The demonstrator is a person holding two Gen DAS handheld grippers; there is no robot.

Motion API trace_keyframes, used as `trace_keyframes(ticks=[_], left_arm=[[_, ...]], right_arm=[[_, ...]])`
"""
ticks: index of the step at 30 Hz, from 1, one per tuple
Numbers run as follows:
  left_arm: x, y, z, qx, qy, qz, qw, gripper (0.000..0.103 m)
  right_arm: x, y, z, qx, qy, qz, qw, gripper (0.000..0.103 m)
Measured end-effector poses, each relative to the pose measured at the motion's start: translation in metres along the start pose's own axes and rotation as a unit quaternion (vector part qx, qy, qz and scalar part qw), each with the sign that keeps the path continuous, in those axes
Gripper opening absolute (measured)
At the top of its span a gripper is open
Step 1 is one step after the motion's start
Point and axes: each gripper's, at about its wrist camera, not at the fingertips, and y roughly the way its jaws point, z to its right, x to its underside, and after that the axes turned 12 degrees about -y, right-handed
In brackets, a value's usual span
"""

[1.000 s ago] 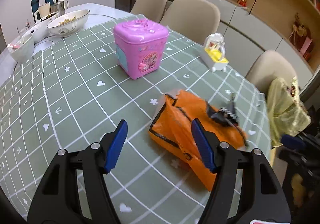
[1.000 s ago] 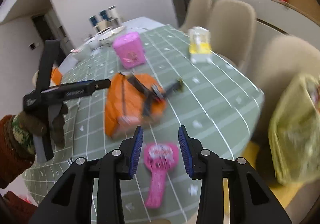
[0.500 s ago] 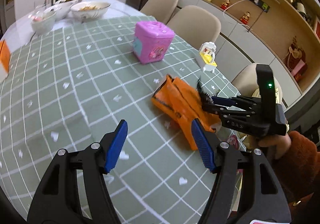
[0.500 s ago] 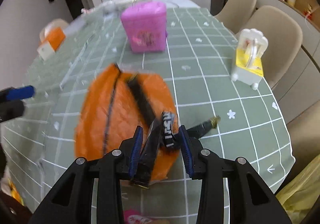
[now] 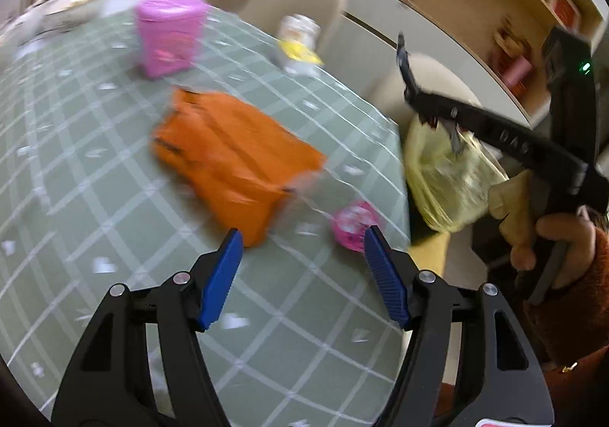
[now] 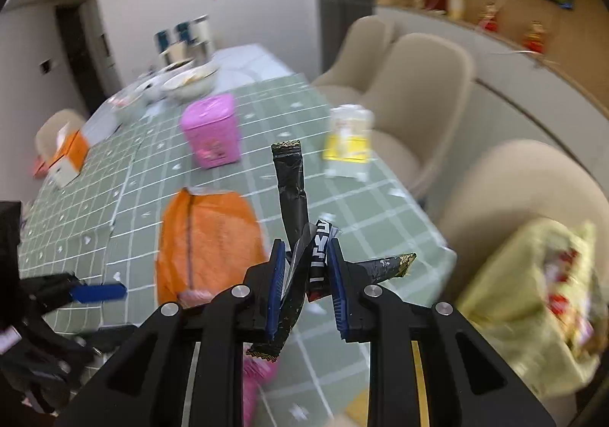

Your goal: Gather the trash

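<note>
Our right gripper (image 6: pixel 304 274) is closing on black wrappers (image 6: pixel 293 191); our left gripper (image 5: pixel 302 267) is spread wide, holding nothing

On the table (image 6: pixel 380 214), the flat bag (image 6: pixel 207 240) lies nearest the edge, the lidded box (image 6: pixel 211 130) behind it, the small toy (image 6: pixel 348 139) to that box's right, bowls (image 6: pixel 190 80) at the far end, and chairs (image 6: pixel 418 84) along the right side.
</note>
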Motion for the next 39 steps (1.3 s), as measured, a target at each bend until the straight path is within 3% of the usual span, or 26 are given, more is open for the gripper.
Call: trace_keyframes(ticks=[3,8,14,19,21,24,30,34,39], left_arm=[[0.006,0.021,0.02,0.001,0.014,-0.02,0.9997,0.063],[0.008,0.058,0.041,-0.026,0.003,-0.039,0.9989,0.063],[0.015,0.087,0.063,-0.097,0.06,-0.032,0.993,0.063],[0.015,0.094,0.064,-0.109,0.065,-0.034,0.9914,0.059],[0.012,0.095,0.062,-0.101,0.061,-0.033,0.9924,0.049],[0.009,0.084,0.058,-0.059,0.047,-0.036,0.9965,0.048],[-0.006,0.046,0.062,-0.021,0.054,0.004,0.9983,0.048],[-0.027,0.016,0.089,-0.006,0.087,0.055,0.9947,0.048],[-0.066,-0.007,0.148,0.057,0.119,0.101,0.9861,0.049]], right_arm=[[0.017,-0.02,0.017,0.023,0.036,0.003,0.999,0.022],[0.043,-0.046,0.033,0.053,0.072,0.005,0.996,0.022],[0.069,-0.064,0.04,0.076,0.099,0.0,0.992,0.022],[0.082,-0.073,0.038,0.082,0.107,-0.003,0.991,0.022],[0.086,-0.077,0.036,0.081,0.11,-0.003,0.991,0.022],[0.088,-0.082,0.035,0.08,0.112,0.002,0.99,0.022],[0.084,-0.095,0.036,0.078,0.109,0.021,0.991,0.022],[0.076,-0.11,0.045,0.088,0.095,0.044,0.991,0.022],[0.066,-0.136,0.075,0.109,0.088,0.077,0.987,0.022]])
